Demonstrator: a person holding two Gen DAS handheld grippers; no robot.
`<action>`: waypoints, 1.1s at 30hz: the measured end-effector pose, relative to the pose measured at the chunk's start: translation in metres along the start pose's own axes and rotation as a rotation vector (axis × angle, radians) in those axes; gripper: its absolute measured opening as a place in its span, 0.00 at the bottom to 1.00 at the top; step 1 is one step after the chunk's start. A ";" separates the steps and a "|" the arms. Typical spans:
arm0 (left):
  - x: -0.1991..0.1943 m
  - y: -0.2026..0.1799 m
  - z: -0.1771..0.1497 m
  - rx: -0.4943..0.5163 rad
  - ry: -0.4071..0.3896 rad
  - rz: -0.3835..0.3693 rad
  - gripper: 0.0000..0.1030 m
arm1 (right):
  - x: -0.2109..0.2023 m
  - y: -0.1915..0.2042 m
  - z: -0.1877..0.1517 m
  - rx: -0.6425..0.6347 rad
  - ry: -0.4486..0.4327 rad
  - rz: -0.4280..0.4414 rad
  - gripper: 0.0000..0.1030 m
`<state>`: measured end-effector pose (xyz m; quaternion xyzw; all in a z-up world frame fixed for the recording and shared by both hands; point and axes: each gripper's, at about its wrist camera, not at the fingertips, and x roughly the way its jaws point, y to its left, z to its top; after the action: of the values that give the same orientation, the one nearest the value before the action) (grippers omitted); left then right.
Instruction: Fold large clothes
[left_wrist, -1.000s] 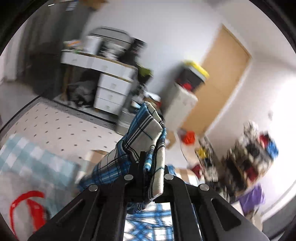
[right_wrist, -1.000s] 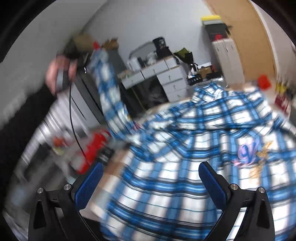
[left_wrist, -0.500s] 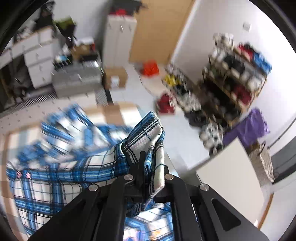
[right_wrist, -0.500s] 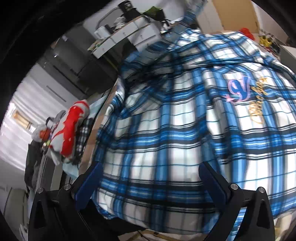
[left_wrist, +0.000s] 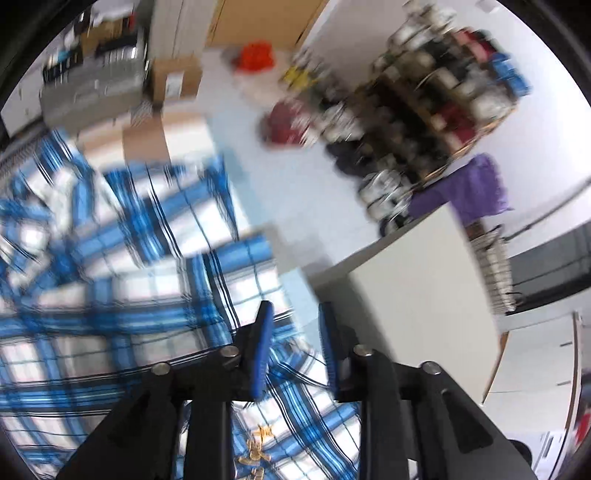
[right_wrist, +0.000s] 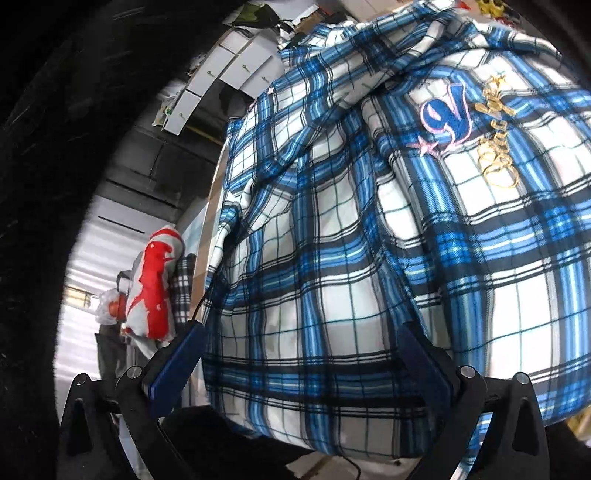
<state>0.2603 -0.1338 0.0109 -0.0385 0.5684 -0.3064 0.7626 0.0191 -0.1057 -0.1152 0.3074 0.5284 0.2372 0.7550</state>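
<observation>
Released a moment ago, the sleeve no longer sits in the left tool, whose jaws have just been opening and now stand narrowly apart with nothing between them. Below it the plaid shirt lies spread, back up, over the worktop. The right tool hovers wide and empty above the hem. Folding looks barely begun; through the blur, possibly one sleeve is laid in.

You face a white wall behind a loaded shoe rack. A cardboard box stands on the pale floor; white drawers stand opposite.
</observation>
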 end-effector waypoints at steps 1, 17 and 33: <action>-0.026 0.001 -0.002 0.010 -0.042 -0.006 0.57 | 0.002 0.000 -0.001 0.002 0.009 -0.001 1.00; -0.103 0.271 -0.209 -0.446 -0.126 0.089 0.81 | -0.093 0.017 0.086 -0.163 -0.374 -0.166 1.00; -0.098 0.281 -0.215 -0.376 -0.186 -0.011 0.81 | 0.066 -0.026 0.312 -0.351 0.019 -0.715 0.90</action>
<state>0.1718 0.2062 -0.0963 -0.2114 0.5424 -0.1939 0.7896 0.3360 -0.1452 -0.0979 -0.0319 0.5605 0.0491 0.8261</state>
